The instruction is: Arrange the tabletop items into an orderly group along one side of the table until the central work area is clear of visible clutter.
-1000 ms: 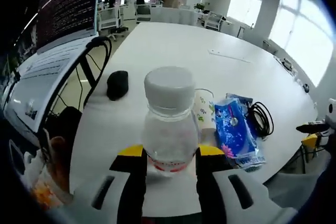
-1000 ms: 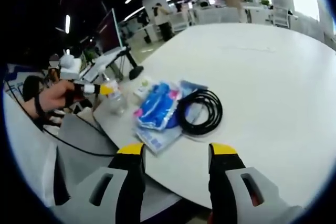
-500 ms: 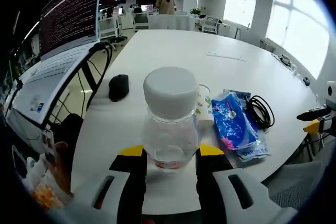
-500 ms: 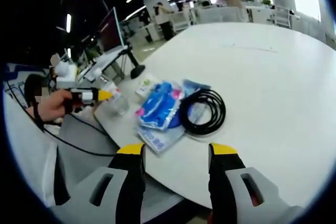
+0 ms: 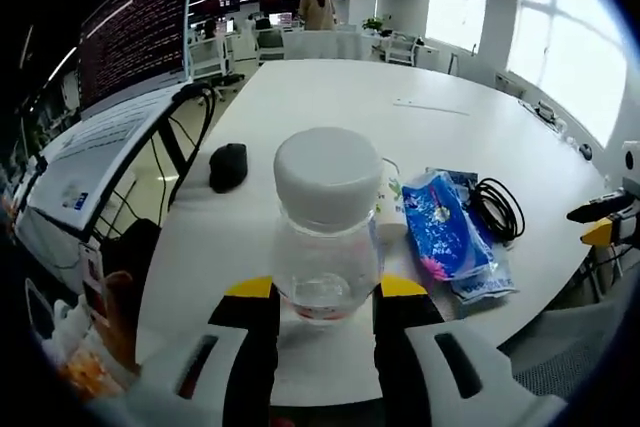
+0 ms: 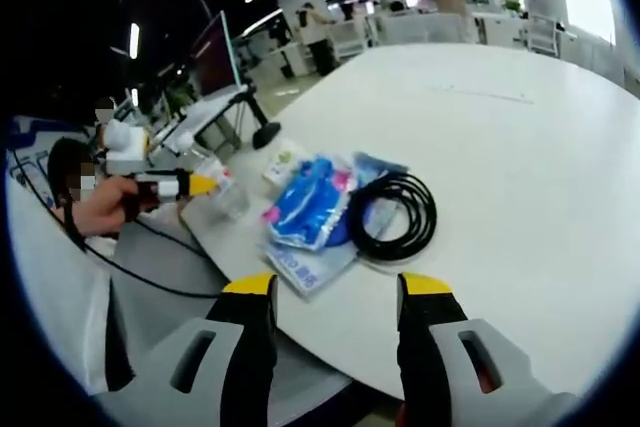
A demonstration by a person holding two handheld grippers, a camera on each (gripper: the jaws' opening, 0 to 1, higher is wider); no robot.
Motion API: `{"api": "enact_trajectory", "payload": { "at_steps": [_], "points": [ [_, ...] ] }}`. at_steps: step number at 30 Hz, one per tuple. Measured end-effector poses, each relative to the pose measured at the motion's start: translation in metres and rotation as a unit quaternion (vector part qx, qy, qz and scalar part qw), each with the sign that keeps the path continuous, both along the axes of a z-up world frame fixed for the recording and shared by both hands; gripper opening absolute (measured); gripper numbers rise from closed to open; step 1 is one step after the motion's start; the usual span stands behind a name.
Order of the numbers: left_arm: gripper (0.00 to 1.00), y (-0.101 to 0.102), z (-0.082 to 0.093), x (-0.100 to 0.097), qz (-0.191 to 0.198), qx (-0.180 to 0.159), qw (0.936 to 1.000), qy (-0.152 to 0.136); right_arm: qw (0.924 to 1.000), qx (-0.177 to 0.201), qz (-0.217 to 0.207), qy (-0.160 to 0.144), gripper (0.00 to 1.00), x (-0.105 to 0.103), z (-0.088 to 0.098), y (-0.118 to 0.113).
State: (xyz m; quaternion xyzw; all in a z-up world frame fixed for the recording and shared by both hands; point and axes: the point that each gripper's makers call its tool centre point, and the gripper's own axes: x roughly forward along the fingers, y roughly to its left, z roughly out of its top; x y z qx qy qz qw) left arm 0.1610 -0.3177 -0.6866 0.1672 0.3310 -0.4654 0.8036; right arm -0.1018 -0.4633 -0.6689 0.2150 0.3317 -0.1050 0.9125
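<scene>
Left gripper [image 5: 325, 292] clamped on the bottle [image 5: 325, 237], held at the near table [image 5: 330, 87] edge, left of the blue packs [image 5: 445, 232] and cable [image 5: 497, 212]. Right gripper [image 6: 335, 292] wide open, empty, hovering near the table edge. Judged mid-placement; next, set the bottle down beside the packs and let go.

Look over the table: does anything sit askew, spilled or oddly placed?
Nothing is spilled. The blue packet lies slanted across a flat blue pack, the black cable coil overlaps them, and the black mouse sits apart near the table edge.
</scene>
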Motion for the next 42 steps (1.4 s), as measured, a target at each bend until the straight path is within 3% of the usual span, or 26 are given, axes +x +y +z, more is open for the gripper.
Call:
{"api": "enact_trajectory", "payload": {
  "at_steps": [14,24,42],
  "points": [
    [0.35,-0.002,0.000,0.001,0.015,-0.011,0.9998,-0.001,0.9996,0.004,0.017,0.022,0.46,-0.008,-0.004,0.012],
    [0.35,-0.004,-0.001,0.016,0.026,-0.021,0.9995,-0.002,0.9987,-0.007,0.036,0.035,0.46,0.002,0.002,0.011],
    [0.35,-0.030,0.000,0.041,0.029,-0.034,0.9990,0.002,0.9977,-0.010,0.047,0.048,0.46,0.009,0.002,0.022]
  ]
}}
